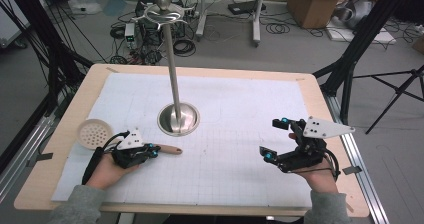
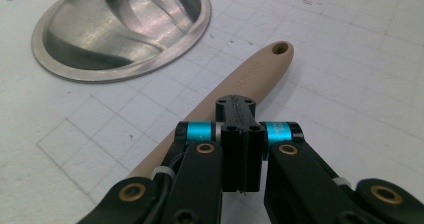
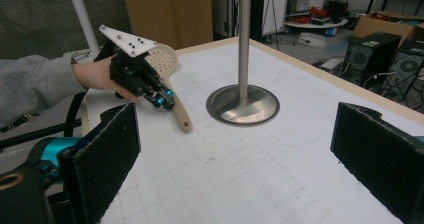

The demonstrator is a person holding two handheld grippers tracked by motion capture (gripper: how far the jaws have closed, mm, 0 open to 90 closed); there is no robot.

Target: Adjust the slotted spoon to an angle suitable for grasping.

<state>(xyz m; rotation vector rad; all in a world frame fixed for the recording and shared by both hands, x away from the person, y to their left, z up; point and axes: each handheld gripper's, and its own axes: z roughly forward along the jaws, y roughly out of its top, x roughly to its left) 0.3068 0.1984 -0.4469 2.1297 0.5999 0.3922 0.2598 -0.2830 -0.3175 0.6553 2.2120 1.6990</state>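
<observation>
Beige plastic, a slotted spoon (image 1: 95,134) lies at the near-left of the counter (image 1: 300,84), its round perforated bowl toward the left edge and its handle (image 2: 250,79) running right toward the base of the steel stand (image 1: 178,118); my left gripper (image 1: 150,151) sits over the middle of that handle with its jaws pressed together, and in the left gripper view the handle passes beneath them rather than between them, so I judge it shut on nothing yet; my right gripper (image 1: 272,139) hovers well apart at the right, jaws spread wide and empty. To take the spoon well, I should open the left jaws, straddle the handle across its width, settle low until the pads flank both sides, then close squarely so it does not roll or pivot; the hanging hole (image 2: 280,48) at the handle's tip matters if the spoon is meant for the hooks (image 1: 162,15) at the stand's top, so I would grip short of it and leave it free. Whether the jaws touch the handle I cannot tell; the spoon's bowl is cut off behind my left gripper in its own view; the lettering on the handle is too blurred to read.
</observation>
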